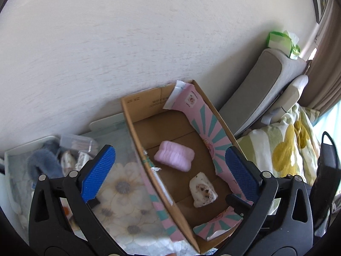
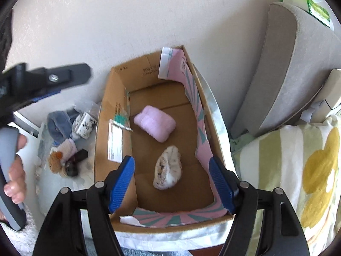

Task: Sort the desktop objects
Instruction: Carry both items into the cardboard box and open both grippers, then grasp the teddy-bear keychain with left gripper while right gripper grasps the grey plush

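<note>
A brown cardboard box (image 2: 110, 128) holds a pink bundle (image 2: 155, 125) and a white speckled bundle (image 2: 168, 173).

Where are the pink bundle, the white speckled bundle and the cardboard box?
pink bundle (image 2: 155, 125), right wrist view, its top middle.
white speckled bundle (image 2: 168, 173), right wrist view, its centre.
cardboard box (image 2: 106, 123), right wrist view, left wall.

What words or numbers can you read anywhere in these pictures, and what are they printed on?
Nothing reads with certainty.
Cardboard box, inner end wall: a short upside-down code, maybe "16 ZZ", unsure.
Same wall: one upside-down printed line, too small to read.
White label on the box's inner side wall: blurred.
Green packet on the grey cushion: no legible print.
</note>
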